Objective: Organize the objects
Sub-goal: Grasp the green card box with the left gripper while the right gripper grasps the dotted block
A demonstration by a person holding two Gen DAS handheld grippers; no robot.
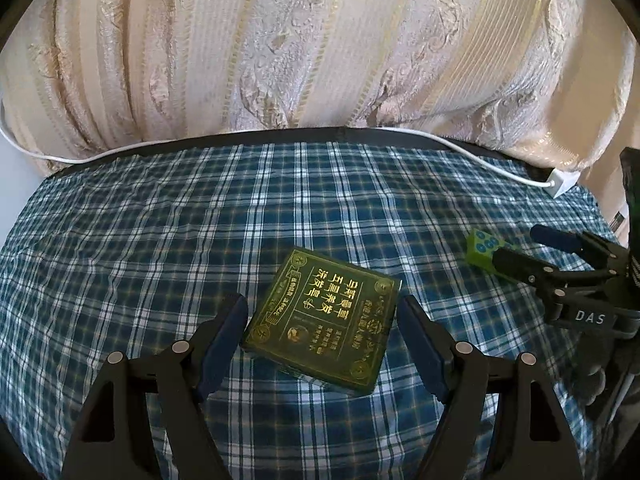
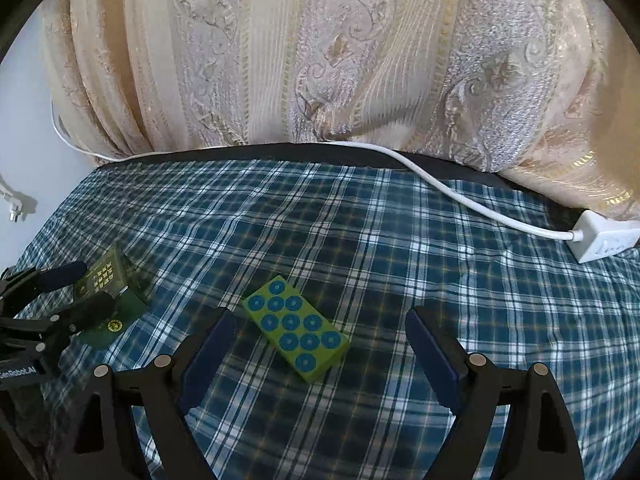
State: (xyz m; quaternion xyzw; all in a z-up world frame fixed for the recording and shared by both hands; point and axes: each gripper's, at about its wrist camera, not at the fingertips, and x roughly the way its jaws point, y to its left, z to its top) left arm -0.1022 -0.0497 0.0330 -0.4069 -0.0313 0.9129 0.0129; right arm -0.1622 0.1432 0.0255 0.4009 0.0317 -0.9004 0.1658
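Observation:
A dark green box (image 1: 324,322) with gold lettering lies flat on the blue plaid cloth (image 1: 160,240). My left gripper (image 1: 322,330) is open, its blue pads either side of the box without pressing on it. A lime-green block (image 2: 296,332) with blue round dots lies on the cloth between the spread fingers of my open right gripper (image 2: 316,344), apart from both pads. In the left wrist view the same lime-green block (image 1: 482,250) shows at the right, partly hidden behind the right gripper (image 1: 524,248). The right wrist view shows the green box (image 2: 108,288) at the left, straddled by the left gripper (image 2: 86,286).
A cream patterned curtain (image 1: 320,40) hangs along the far edge of the table. A white cable (image 2: 460,192) runs along that edge to a white power strip (image 2: 604,240) at the back right. A white plug (image 2: 12,206) hangs at the far left.

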